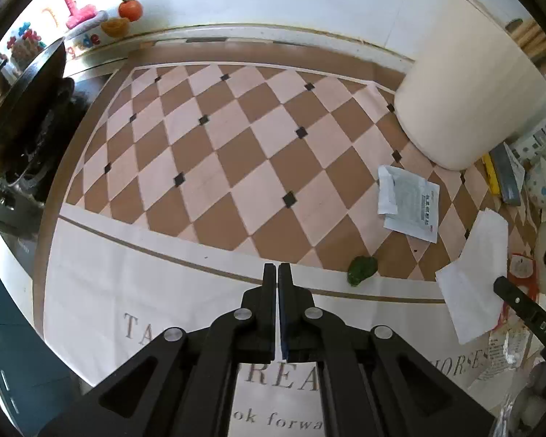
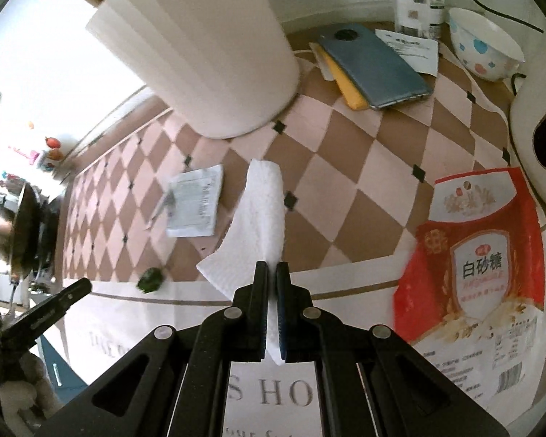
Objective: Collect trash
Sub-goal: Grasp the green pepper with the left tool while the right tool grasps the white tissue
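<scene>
- My right gripper is clenched on a white, soft, embossed paper towel sheet; the sheet runs between the jaws and fans out ahead over the brown-and-pink checked tablecloth. Whether its far end rests on the cloth or hangs just above it, I cannot tell.
- My left gripper has its jaws pressed together on nothing, hovering over the cloth's white border.
- I judge the towel to be almost weightless and limp: it will droop and trail, and a thin pinch could tear or slip. The grip sits on one edge, which looks adequate for carrying.
- The tall cream cylindrical bin stands just beyond the towel, the likely place to drop it.
- Still lying on the cloth: a flat white printed sachet wrapper with a torn flap, and a small crumpled green scrap near the border.
- The wrapper looks thin, slick and flat on the cloth, so I would go for the raised torn flap or an edge. The green scrap is bunched and should pinch easily across its middle.
- The red and white sugar bag, the grey phone and the spotted bowl look like keepers, not rubbish.
</scene>
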{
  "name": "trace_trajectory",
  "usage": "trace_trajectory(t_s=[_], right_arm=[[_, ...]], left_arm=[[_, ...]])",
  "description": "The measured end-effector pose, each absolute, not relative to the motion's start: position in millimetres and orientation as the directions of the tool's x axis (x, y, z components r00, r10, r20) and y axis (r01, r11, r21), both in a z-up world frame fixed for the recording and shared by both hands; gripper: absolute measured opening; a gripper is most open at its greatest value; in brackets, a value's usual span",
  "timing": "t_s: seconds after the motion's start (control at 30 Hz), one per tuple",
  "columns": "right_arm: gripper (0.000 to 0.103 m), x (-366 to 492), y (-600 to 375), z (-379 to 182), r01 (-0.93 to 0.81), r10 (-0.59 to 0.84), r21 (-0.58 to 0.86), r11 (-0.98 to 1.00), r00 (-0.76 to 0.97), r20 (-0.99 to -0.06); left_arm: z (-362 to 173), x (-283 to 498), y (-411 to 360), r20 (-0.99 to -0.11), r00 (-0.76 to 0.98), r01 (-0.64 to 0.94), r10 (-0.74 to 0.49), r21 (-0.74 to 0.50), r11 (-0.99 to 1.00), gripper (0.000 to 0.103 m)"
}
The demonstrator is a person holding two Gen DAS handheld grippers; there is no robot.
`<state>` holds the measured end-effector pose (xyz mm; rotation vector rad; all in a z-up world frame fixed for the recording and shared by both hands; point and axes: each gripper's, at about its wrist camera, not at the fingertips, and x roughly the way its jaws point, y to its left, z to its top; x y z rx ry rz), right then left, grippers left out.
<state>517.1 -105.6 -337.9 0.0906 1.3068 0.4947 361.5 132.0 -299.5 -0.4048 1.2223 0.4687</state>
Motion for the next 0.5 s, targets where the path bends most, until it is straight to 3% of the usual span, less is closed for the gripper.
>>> trace_trajectory(t_s=[0.23,0.4,0.43,0.47,0.5], right_arm=[[0.004,515.2,-100.2,-352.0,-0.289,0.387,0.331,0.898,0.161,-0.908],[0.004,515.1,-100.7,-369.5,-0.280,0.361,0.312,0.908,0.140,-0.922],[0.004,514.8,-101.6,-370.9,-0.285,0.355,0.306,0.909,0.139,-0.925],[0.004,514.3,-102.2,-371.5,-0.285,0.352,0.302,0.910,0.140,-0.926],[0.004,513.9,-103.2,-372.8,-0.284,0.348,0.299,0.911,0.140,-0.927]], left_arm=[[-349.4,384.9,136.6,-0.952,0.297,-0.473,-0.076,-0.215,0.854,0.004],[-366.0,404.7,107.0,-0.951,0.290,-0.380,-0.105,-0.215,0.900,0.006],[-368.6,409.0,102.0,-0.954,0.282,-0.363,-0.102,-0.204,0.909,0.014],[-372.9,413.3,99.0,-0.957,0.272,-0.349,-0.100,-0.195,0.916,0.029],[-377.6,417.5,98.4,-0.958,0.269,-0.341,-0.101,-0.192,0.920,0.034]])
